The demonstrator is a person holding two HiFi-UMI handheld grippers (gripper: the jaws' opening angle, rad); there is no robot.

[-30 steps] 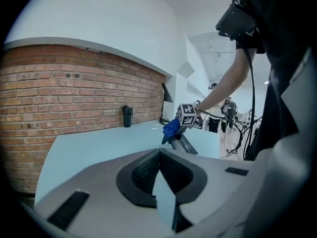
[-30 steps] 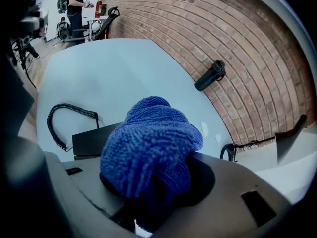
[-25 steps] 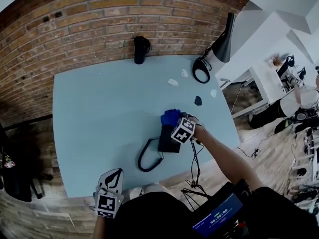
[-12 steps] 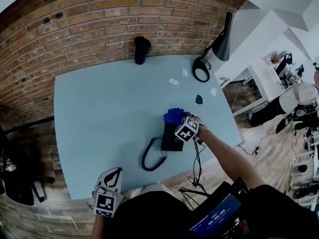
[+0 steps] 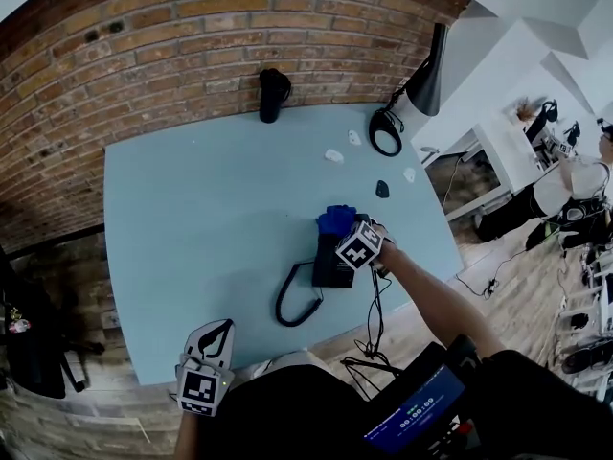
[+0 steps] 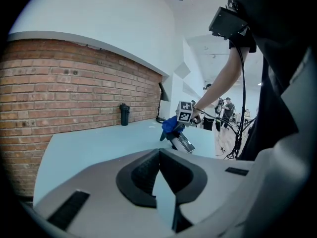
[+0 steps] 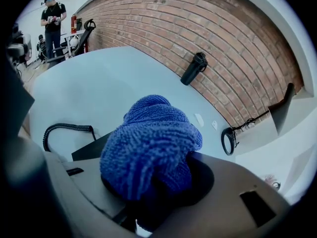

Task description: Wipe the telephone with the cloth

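Note:
A black telephone [image 5: 329, 266] lies on the light blue table [image 5: 192, 218] near its right front, its coiled cord [image 5: 292, 307] looping to the left. My right gripper [image 5: 349, 234] is shut on a bunched blue cloth [image 5: 335, 220], which rests at the phone's far end. In the right gripper view the cloth [image 7: 151, 143] fills the jaws of the right gripper [image 7: 153, 180], with the phone [image 7: 91, 150] and cord [image 7: 67, 129] below it. My left gripper [image 5: 220, 332] hangs at the table's front edge, away from the phone. Its jaws are shut and hold nothing [image 6: 158, 155].
A black bottle [image 5: 273, 94] stands at the back by the brick wall. A black lamp [image 5: 428, 70] with a ring base [image 5: 386, 134] sits at the back right. Small white bits [image 5: 332, 156] and a dark piece [image 5: 381, 190] lie beyond the phone. People stand off to the right.
The right gripper stays at the phone's far end with the cloth, shifting only slightly. The left gripper sits a little lower in the head view.

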